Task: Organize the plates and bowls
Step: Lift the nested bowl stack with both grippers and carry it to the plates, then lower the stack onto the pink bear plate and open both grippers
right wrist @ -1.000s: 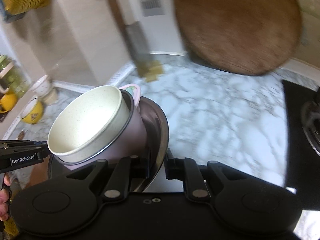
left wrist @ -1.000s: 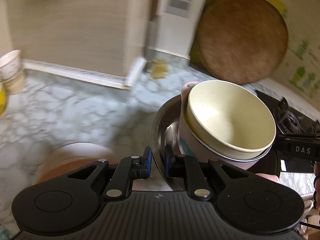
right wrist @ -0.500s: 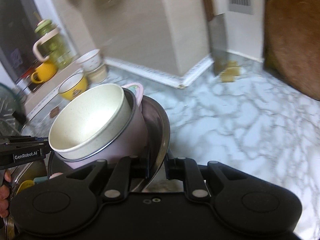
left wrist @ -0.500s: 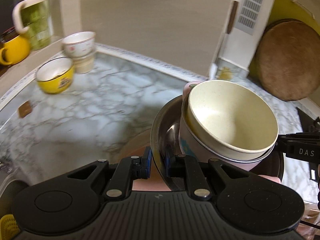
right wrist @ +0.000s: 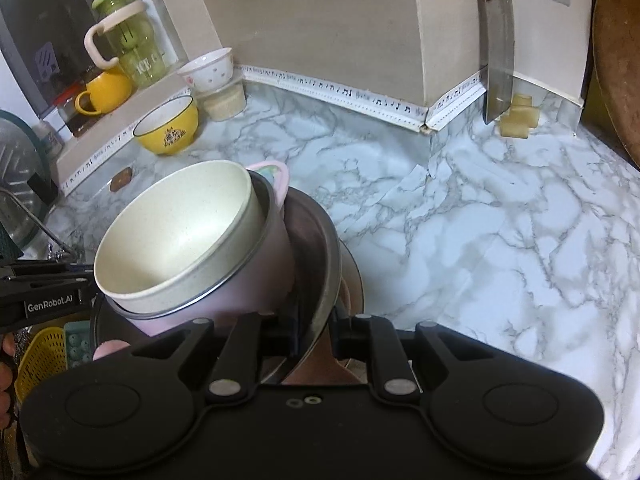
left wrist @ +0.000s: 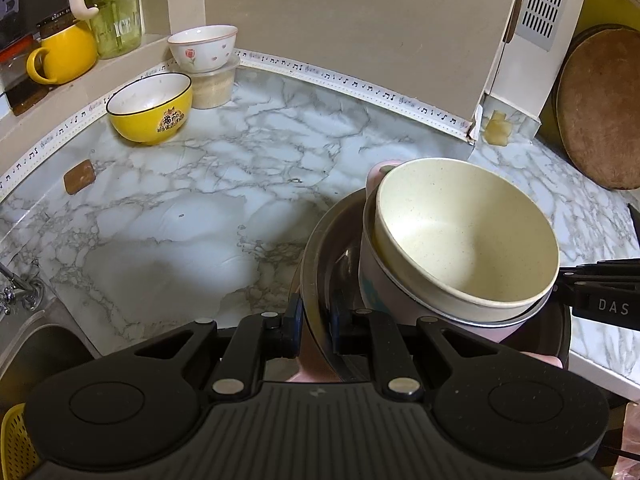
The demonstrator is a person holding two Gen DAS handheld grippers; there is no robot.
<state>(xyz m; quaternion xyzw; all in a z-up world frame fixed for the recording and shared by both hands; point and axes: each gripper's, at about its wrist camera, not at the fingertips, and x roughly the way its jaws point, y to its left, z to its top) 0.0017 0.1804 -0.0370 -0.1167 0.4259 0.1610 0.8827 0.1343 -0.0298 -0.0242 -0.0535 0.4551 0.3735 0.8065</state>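
Item: one carried stack, held above the white-and-grey marbled countertop (left wrist: 192, 224). Base: a wide, shallow stainless-steel bowl (left wrist: 316, 248), which bears a pale pink cup-shaped pot with a small pastel handle (right wrist: 276, 178); nested in that, a cream speckled round bowl (left wrist: 468, 236), tilted with the load. Grip: the left gripper (left wrist: 314, 320) is clenched on the steel bowl's near rim, its jaws almost closed with only the thin metal wall between them; the right gripper (right wrist: 316, 330) pinches the opposite rim in the same narrow way. Reason, as judged: two opposed rim holds let the whole nest travel as one piece without tipping, which suits sorting the crockery together. Likely destination: the back corner, where a yellow ceramic bowl with a dark rim and printed emblem (left wrist: 150, 108) sits just beside a white bowl with red flower motifs (left wrist: 202, 48), itself resting on a frosted lidded container (left wrist: 212, 88). Stack not yet set down.
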